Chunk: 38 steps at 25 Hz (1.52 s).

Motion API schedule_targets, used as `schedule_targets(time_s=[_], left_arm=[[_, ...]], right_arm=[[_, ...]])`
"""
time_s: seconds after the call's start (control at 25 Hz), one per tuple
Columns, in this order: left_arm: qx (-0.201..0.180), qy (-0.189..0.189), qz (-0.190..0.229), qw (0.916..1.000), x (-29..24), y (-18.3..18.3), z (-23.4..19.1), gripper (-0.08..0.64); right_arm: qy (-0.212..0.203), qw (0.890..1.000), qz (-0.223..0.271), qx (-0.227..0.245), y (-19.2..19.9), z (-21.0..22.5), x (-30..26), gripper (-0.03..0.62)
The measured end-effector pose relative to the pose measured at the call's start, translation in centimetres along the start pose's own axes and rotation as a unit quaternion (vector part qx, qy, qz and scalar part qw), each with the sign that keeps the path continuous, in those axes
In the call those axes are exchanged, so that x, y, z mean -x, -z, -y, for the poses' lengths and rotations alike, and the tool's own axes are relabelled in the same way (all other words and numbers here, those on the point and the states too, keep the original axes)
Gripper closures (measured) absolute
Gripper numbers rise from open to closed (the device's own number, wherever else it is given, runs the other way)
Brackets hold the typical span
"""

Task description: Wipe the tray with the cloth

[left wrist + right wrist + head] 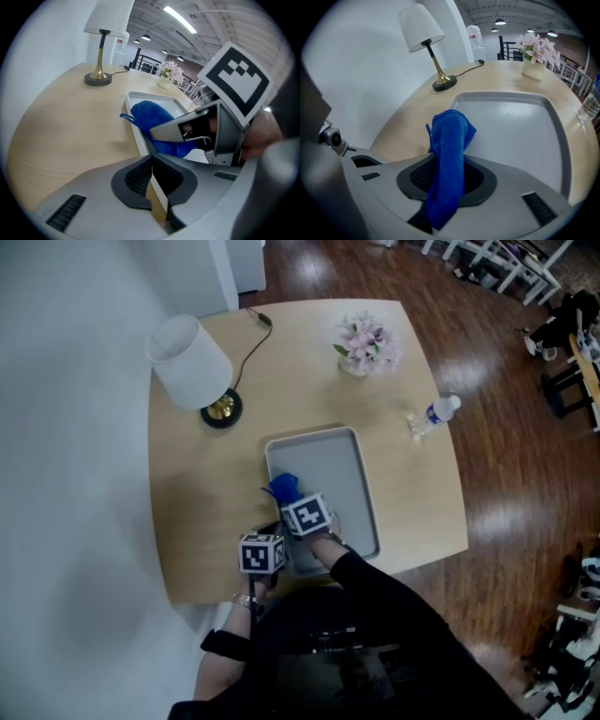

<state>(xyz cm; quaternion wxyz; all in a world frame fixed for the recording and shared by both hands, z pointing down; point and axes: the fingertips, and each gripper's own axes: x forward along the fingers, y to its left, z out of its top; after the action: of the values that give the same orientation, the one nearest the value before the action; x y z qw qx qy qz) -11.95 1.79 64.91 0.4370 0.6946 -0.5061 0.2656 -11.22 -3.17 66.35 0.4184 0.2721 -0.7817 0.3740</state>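
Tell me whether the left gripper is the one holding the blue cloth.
No: the blue cloth is pinched between the jaws of the right gripper, hanging over the near end of the tray.

The cloth (447, 150) was bright blue, the tray (525, 140) pale grey, the table (197, 512) light and wood-grained. The lamp (192, 360) had a white shade, a gold stem and a dark base. The flowers (367, 341) were pink, the floor (506, 456) dark brown wood.

Bunched blue cloth (284, 487) at the left rim of the flat grey tray (330, 463).
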Motion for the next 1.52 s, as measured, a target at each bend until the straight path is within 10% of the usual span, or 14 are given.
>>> schedule_targets(time_s=[0.96, 1.24, 1.52], left_arm=[[-0.016, -0.011, -0.019, 0.9996, -0.9, 0.6, 0.1, 0.552], [0.003, 0.006, -0.002, 1.0000, -0.9, 0.3, 0.2, 0.552], [0.038, 0.005, 0.045, 0.9982, 2.4, -0.5, -1.1, 0.552]], right_arm=[[0.150, 0.985, 0.036, -0.082, 3.7, 18.2, 8.6, 0.483], [0.142, 0.985, 0.066, -0.068, 2.6, 16.6, 10.0, 0.482], [0.044, 0.996, 0.063, -0.034, 2.0, 5.7, 8.1, 0.482]])
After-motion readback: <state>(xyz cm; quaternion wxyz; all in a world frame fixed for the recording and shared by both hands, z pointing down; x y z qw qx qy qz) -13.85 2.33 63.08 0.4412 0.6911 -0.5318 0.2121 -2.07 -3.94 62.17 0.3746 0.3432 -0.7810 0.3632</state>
